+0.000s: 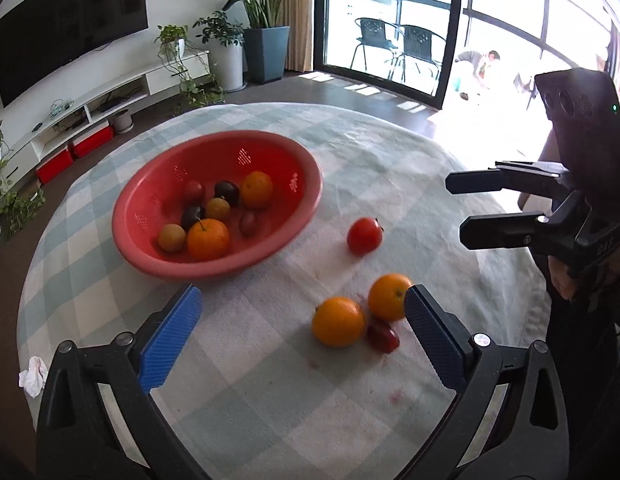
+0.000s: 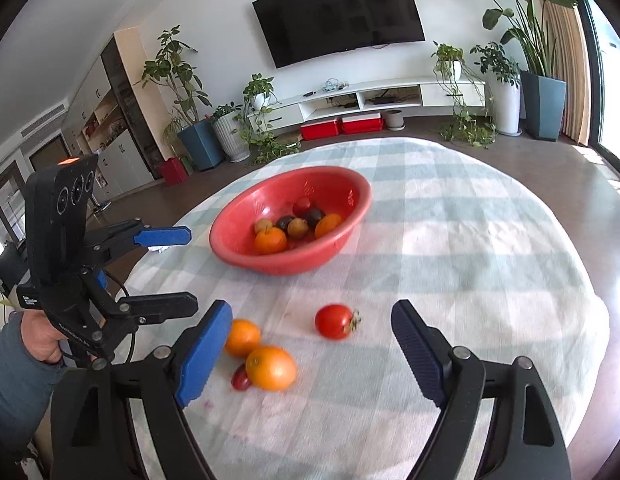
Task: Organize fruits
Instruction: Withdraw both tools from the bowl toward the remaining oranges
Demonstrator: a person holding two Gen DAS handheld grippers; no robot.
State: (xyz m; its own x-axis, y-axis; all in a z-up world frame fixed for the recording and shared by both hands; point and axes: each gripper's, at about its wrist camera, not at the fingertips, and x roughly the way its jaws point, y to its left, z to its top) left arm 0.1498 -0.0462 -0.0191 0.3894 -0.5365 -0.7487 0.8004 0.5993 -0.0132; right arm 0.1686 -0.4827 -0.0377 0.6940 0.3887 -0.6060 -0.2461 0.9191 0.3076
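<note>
Hovering with jaws released and empty, left gripper [image 1: 302,336] and right gripper [image 2: 310,350] (fruit pending) next select the tomato [image 2: 333,321] for the red basket [image 2: 351,192]

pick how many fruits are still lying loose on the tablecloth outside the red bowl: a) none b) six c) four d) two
c: outside the red bowl, the tablecloth carries a tomato, two oranges and a small red fruit tucked against them.
</note>
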